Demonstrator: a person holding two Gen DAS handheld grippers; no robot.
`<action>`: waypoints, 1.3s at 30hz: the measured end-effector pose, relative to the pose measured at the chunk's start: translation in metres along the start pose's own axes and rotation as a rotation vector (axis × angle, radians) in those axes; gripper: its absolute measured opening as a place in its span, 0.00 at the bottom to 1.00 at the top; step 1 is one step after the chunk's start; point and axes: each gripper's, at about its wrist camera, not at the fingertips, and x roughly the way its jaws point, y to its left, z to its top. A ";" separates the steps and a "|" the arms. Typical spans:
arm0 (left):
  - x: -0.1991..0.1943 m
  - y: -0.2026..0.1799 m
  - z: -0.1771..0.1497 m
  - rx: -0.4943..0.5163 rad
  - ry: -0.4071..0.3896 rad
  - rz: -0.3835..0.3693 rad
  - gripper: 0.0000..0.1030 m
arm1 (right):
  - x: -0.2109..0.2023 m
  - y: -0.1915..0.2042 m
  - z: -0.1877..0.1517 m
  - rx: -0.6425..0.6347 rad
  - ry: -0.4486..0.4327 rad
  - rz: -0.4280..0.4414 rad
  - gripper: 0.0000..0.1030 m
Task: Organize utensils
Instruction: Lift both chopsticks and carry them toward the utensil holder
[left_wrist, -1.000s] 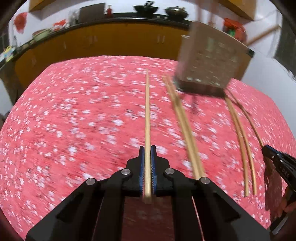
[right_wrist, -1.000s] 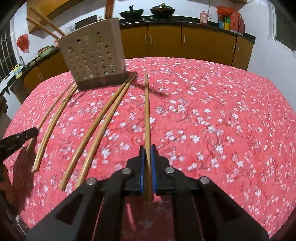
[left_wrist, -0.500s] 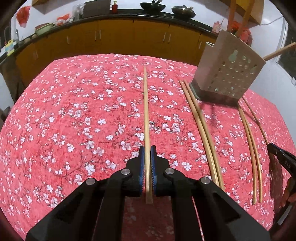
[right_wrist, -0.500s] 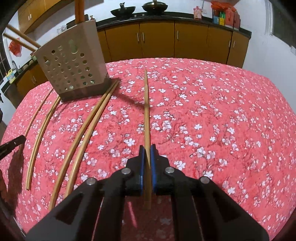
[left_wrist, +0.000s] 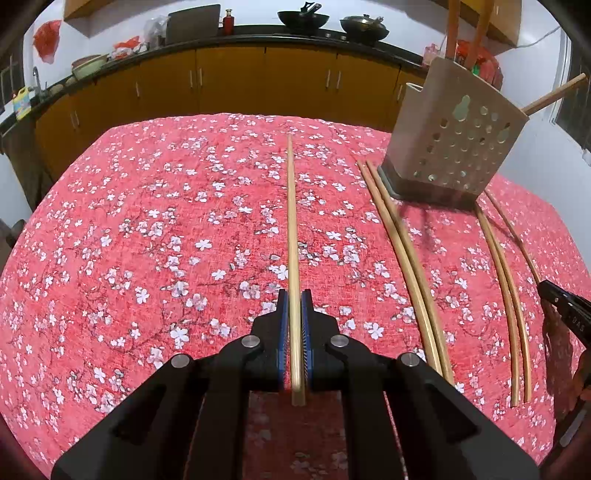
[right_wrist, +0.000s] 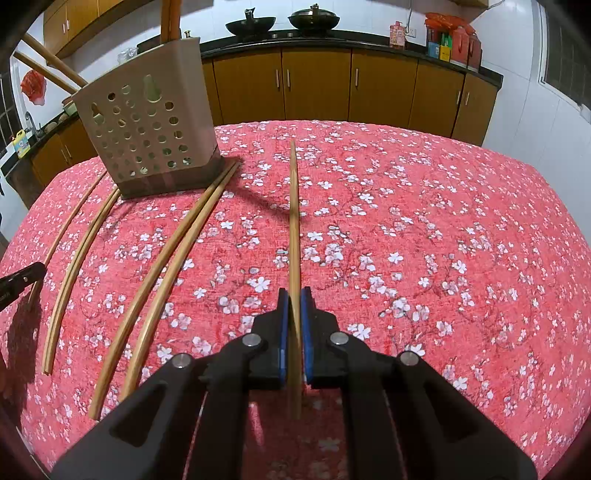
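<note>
Blue pads of the left gripper (left_wrist: 294, 306) pinch one chopstick (left_wrist: 291, 221), pointing straight ahead. The right gripper (right_wrist: 294, 306) pinches another chopstick (right_wrist: 293, 221) too. The holder (right_wrist: 147, 129) stands ahead, between both hands, equally near.

Two woks (right_wrist: 250, 26) above brown cabinets (right_wrist: 314, 86)

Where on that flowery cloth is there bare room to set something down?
The tablecloth is bare right of the right-held chopstick, and left of the left-held chopstick. It is crowded between them, around the perforated holder and loose chopsticks.
</note>
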 end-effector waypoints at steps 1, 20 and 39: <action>0.000 0.000 0.000 -0.001 0.000 -0.001 0.08 | 0.000 0.000 0.000 0.001 0.000 0.001 0.08; -0.014 0.005 0.001 -0.019 -0.004 -0.017 0.07 | -0.022 -0.012 0.002 0.058 -0.050 0.065 0.08; -0.125 -0.002 0.054 -0.011 -0.353 -0.091 0.07 | -0.120 -0.013 0.043 0.043 -0.380 0.075 0.07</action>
